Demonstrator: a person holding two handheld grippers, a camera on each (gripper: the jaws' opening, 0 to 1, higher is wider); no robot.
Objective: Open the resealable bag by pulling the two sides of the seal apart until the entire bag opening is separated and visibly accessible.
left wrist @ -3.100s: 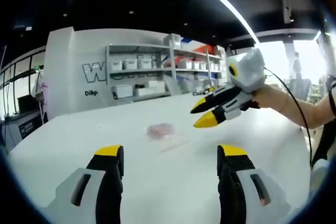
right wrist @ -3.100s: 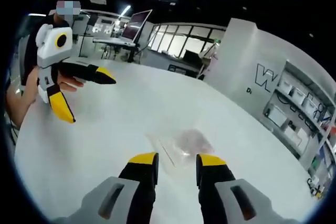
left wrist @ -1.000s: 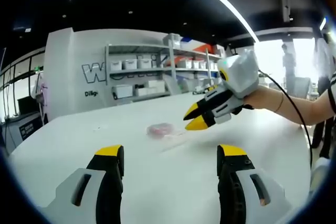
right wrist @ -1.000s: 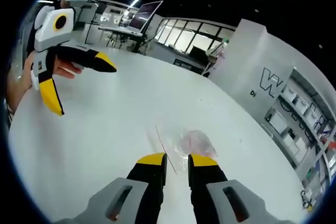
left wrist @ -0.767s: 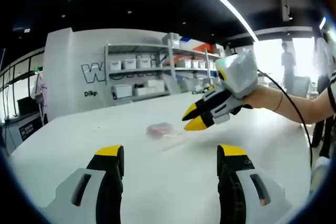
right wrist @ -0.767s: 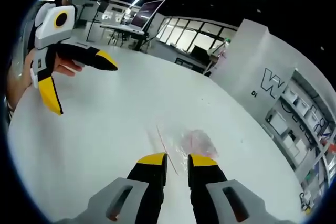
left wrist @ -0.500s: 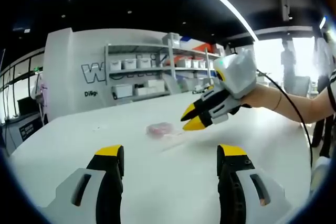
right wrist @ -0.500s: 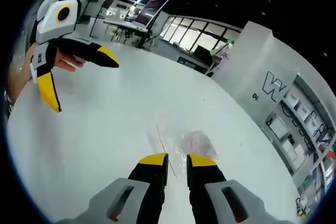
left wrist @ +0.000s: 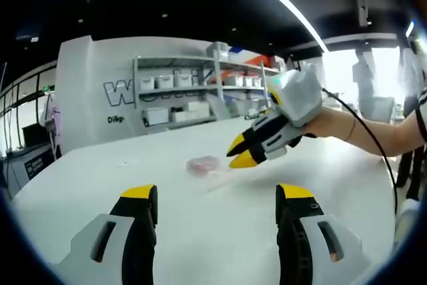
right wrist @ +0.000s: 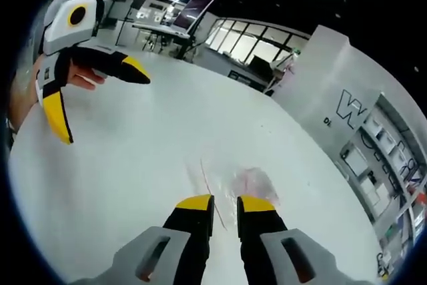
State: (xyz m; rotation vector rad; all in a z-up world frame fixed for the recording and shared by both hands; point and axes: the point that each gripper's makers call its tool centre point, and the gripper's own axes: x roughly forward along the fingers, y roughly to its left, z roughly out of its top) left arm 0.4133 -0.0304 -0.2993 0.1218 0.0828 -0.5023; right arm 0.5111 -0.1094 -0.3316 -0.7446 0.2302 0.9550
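A clear resealable bag (left wrist: 205, 165) with pinkish contents lies flat on the white table (left wrist: 133, 165). In the right gripper view the bag (right wrist: 257, 182) sits just ahead of my jaws, and its seal strip (right wrist: 207, 177) runs toward the gap between them. My right gripper (right wrist: 225, 203) hovers low over the near edge of the bag, open by a narrow gap with nothing held. From the right of the left gripper view, the right gripper (left wrist: 239, 152) points down at the bag. My left gripper (left wrist: 217, 193) stays wide open and well short of the bag. The left gripper (right wrist: 93, 97) also appears at upper left.
The white table (right wrist: 133, 165) stretches wide around the bag. A white wall with shelves of bins (left wrist: 193, 95) stands beyond the far edge. A person's hand and forearm (left wrist: 353, 131) hold the right gripper, with a cable trailing. Desks and a laptop (right wrist: 190, 15) lie further off.
The right gripper has come down and forward toward the bag, and its jaws have narrowed from 3 s ago. The left gripper has kept still and wide open.
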